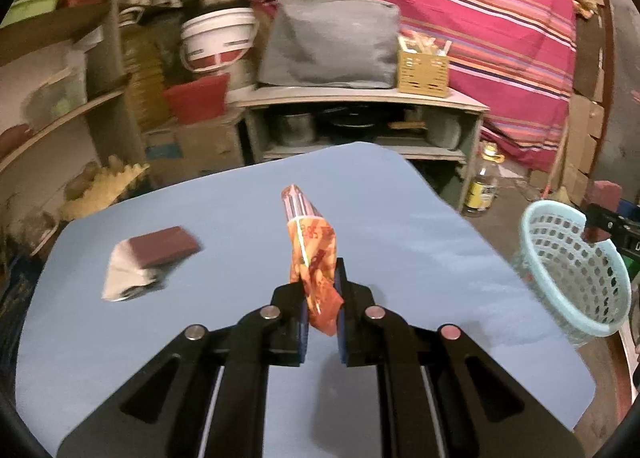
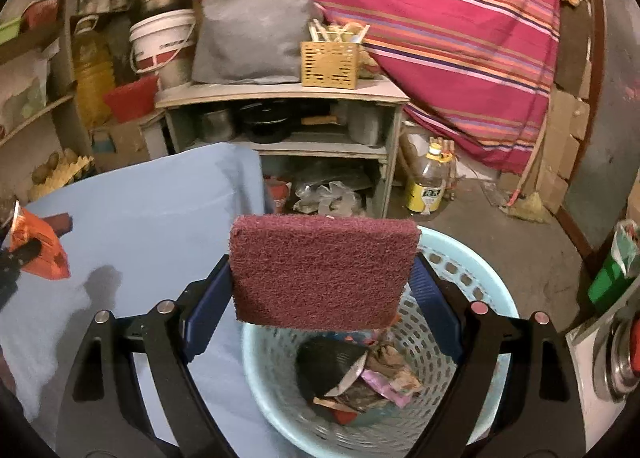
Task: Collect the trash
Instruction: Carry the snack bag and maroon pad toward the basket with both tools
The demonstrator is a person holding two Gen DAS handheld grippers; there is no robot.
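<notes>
The left gripper (image 1: 320, 298) pinches a crinkled orange foil wrapper (image 1: 312, 258) above the blue desk (image 1: 240, 218), while the right gripper (image 2: 322, 278) clamps a coarse maroon scouring pad (image 2: 324, 266) over the perforated pale-blue basket (image 2: 480, 278) below it.

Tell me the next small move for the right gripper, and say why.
Probably open the right gripper to drop the maroon scrub pad. Its jaws hold the pad by its edges above the light blue basket, which already has trash in the bottom, so the pad should fall inside.
</notes>
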